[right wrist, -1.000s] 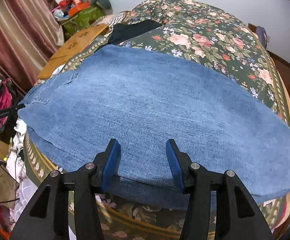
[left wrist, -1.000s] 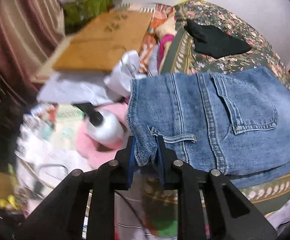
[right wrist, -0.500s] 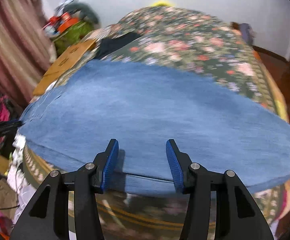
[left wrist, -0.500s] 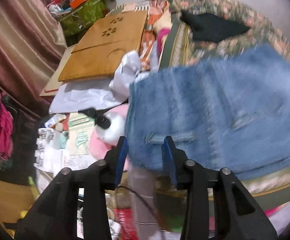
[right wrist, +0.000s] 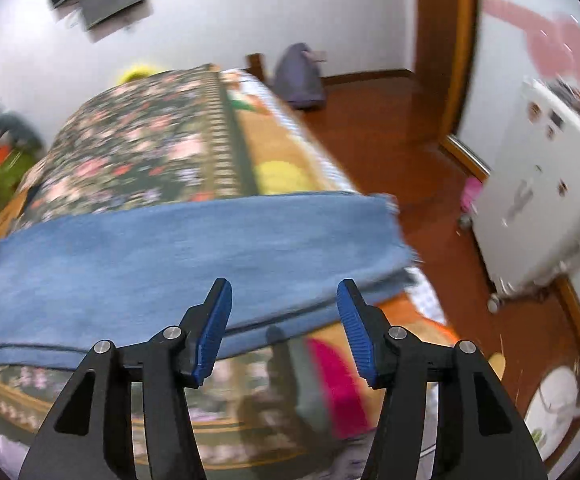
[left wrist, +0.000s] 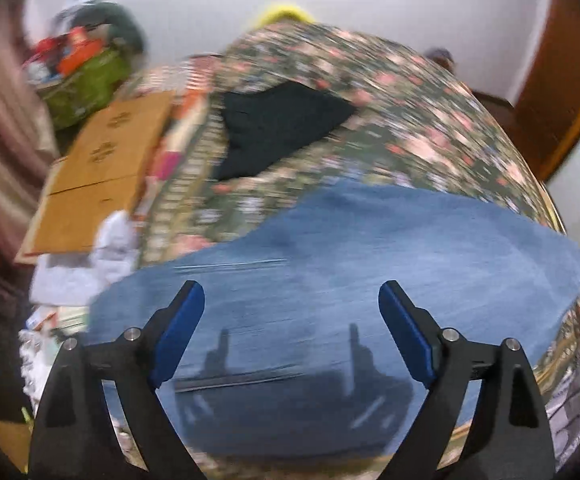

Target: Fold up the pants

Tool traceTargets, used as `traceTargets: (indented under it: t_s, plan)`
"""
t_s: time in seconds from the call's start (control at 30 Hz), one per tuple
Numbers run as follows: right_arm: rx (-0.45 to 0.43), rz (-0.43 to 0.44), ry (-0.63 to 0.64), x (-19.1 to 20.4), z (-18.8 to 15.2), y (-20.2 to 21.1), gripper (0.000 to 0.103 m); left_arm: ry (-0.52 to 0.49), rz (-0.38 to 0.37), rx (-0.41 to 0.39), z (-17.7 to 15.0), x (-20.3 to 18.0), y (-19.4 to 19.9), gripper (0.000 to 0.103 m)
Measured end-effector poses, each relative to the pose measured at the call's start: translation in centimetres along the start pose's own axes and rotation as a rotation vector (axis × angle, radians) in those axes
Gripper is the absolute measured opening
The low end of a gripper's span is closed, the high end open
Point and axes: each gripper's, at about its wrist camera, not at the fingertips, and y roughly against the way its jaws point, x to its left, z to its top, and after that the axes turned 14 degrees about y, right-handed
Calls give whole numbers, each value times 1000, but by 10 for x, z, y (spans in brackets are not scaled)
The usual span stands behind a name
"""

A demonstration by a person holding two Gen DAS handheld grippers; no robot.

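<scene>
Since a second ago, your left gripper (left wrist: pixel 290 320) has let go of the waistband corner it pinched and now hangs over the middle of the blue denim pants (left wrist: pixel 350 280); its blue-padded fingers (left wrist: pixel 180 328) stand wide apart and hold nothing. Your right gripper (right wrist: pixel 284 322) has swung toward the right end of the pants (right wrist: pixel 194 244), with its fingers (right wrist: pixel 214 328) just as far apart as before and equally empty, poised above the near folded edge. You see the pants lying flat, folded lengthwise, across the near part of the bed with the dark floral cover (left wrist: pixel 410 120), the near edge reaching the bed's front side. Farther back on the cover lies a black cloth (left wrist: pixel 278 124), well apart from the pants. Left of the bed rests a brown wooden board (left wrist: pixel 98 172); to the right stands a white wheeled cabinet (right wrist: pixel 538 200) on the reddish floor (right wrist: pixel 390 120). Both views are motion-blurred.
</scene>
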Motion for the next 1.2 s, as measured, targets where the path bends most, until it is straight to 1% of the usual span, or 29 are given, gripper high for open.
traceTargets:
  t_s: [0.1, 0.17, 0.23, 0.3, 0.33, 0.4, 0.47, 0.5, 0.53, 0.6, 0.63, 0.73, 0.77, 0.83, 0.97, 1.0, 1.03, 1.07, 1.1, 1.13, 1.17, 1.2]
  plan:
    - [15, -16, -62, -23, -6, -13, 51, -24, -44, 53, -7, -42, -24, 90]
    - [26, -22, -102, -32, -11, -21, 51, -45, -49, 75, -14, -64, -35, 90]
    - [35, -29, -136, -38, -14, -30, 51, -72, -44, 93, -23, -84, -47, 90]
    - [32, -13, -167, -44, -15, -40, 51, -89, -39, 117, -31, -95, -58, 90]
    - [25, -1, -183, -46, -16, -42, 51, -100, -23, 120, -37, -102, -64, 90]
    - [17, 34, -205, -49, -15, -48, 51, -128, 18, 77, -44, -110, -64, 93]
    - [6, 93, -221, -50, -12, -55, 39, -141, 22, 69, -47, -115, -63, 93]
    - [8, 120, -230, -50, -11, -58, 25, -142, 27, 73, -47, -116, -63, 93]
    - [12, 123, -230, -49, -11, -60, 13, -137, 25, 81, -45, -114, -64, 93]
    - [-2, 102, -206, -47, -8, -57, 7, -119, 18, 99, -42, -112, -66, 94]
    - [-21, 81, -184, -45, -5, -51, 6, -114, 16, 105, -42, -111, -66, 94]
    - [-75, 18, -129, -47, 1, -34, 5, -126, 22, 99, -44, -113, -65, 94]
    - [-80, 2, -119, -48, 2, -32, 5, -126, 22, 95, -45, -113, -65, 94]
    - [-54, -12, -107, -50, 2, -40, 5, -125, 21, 92, -45, -113, -66, 94]
    - [52, -10, -80, -42, -12, -70, 5, -135, 17, 100, -45, -114, -65, 94]
    - [50, -20, -76, -42, -12, -68, 8, -141, 10, 107, -44, -114, -64, 94]
    - [46, -26, -81, -44, -12, -63, 15, -149, -2, 114, -44, -115, -63, 94]
    - [53, -31, -90, -47, -11, -58, 17, -153, -11, 116, -44, -116, -61, 94]
    - [55, -31, -107, -51, -11, -52, 24, -156, -18, 115, -45, -117, -60, 94]
    - [47, -21, -134, -55, -11, -45, 33, -160, -23, 111, -47, -119, -59, 94]
    - [33, -10, -155, -59, -13, -40, 41, -164, -24, 109, -48, -120, -59, 94]
    - [16, 1, -179, -63, -14, -33, 55, -166, -23, 108, -49, -121, -60, 94]
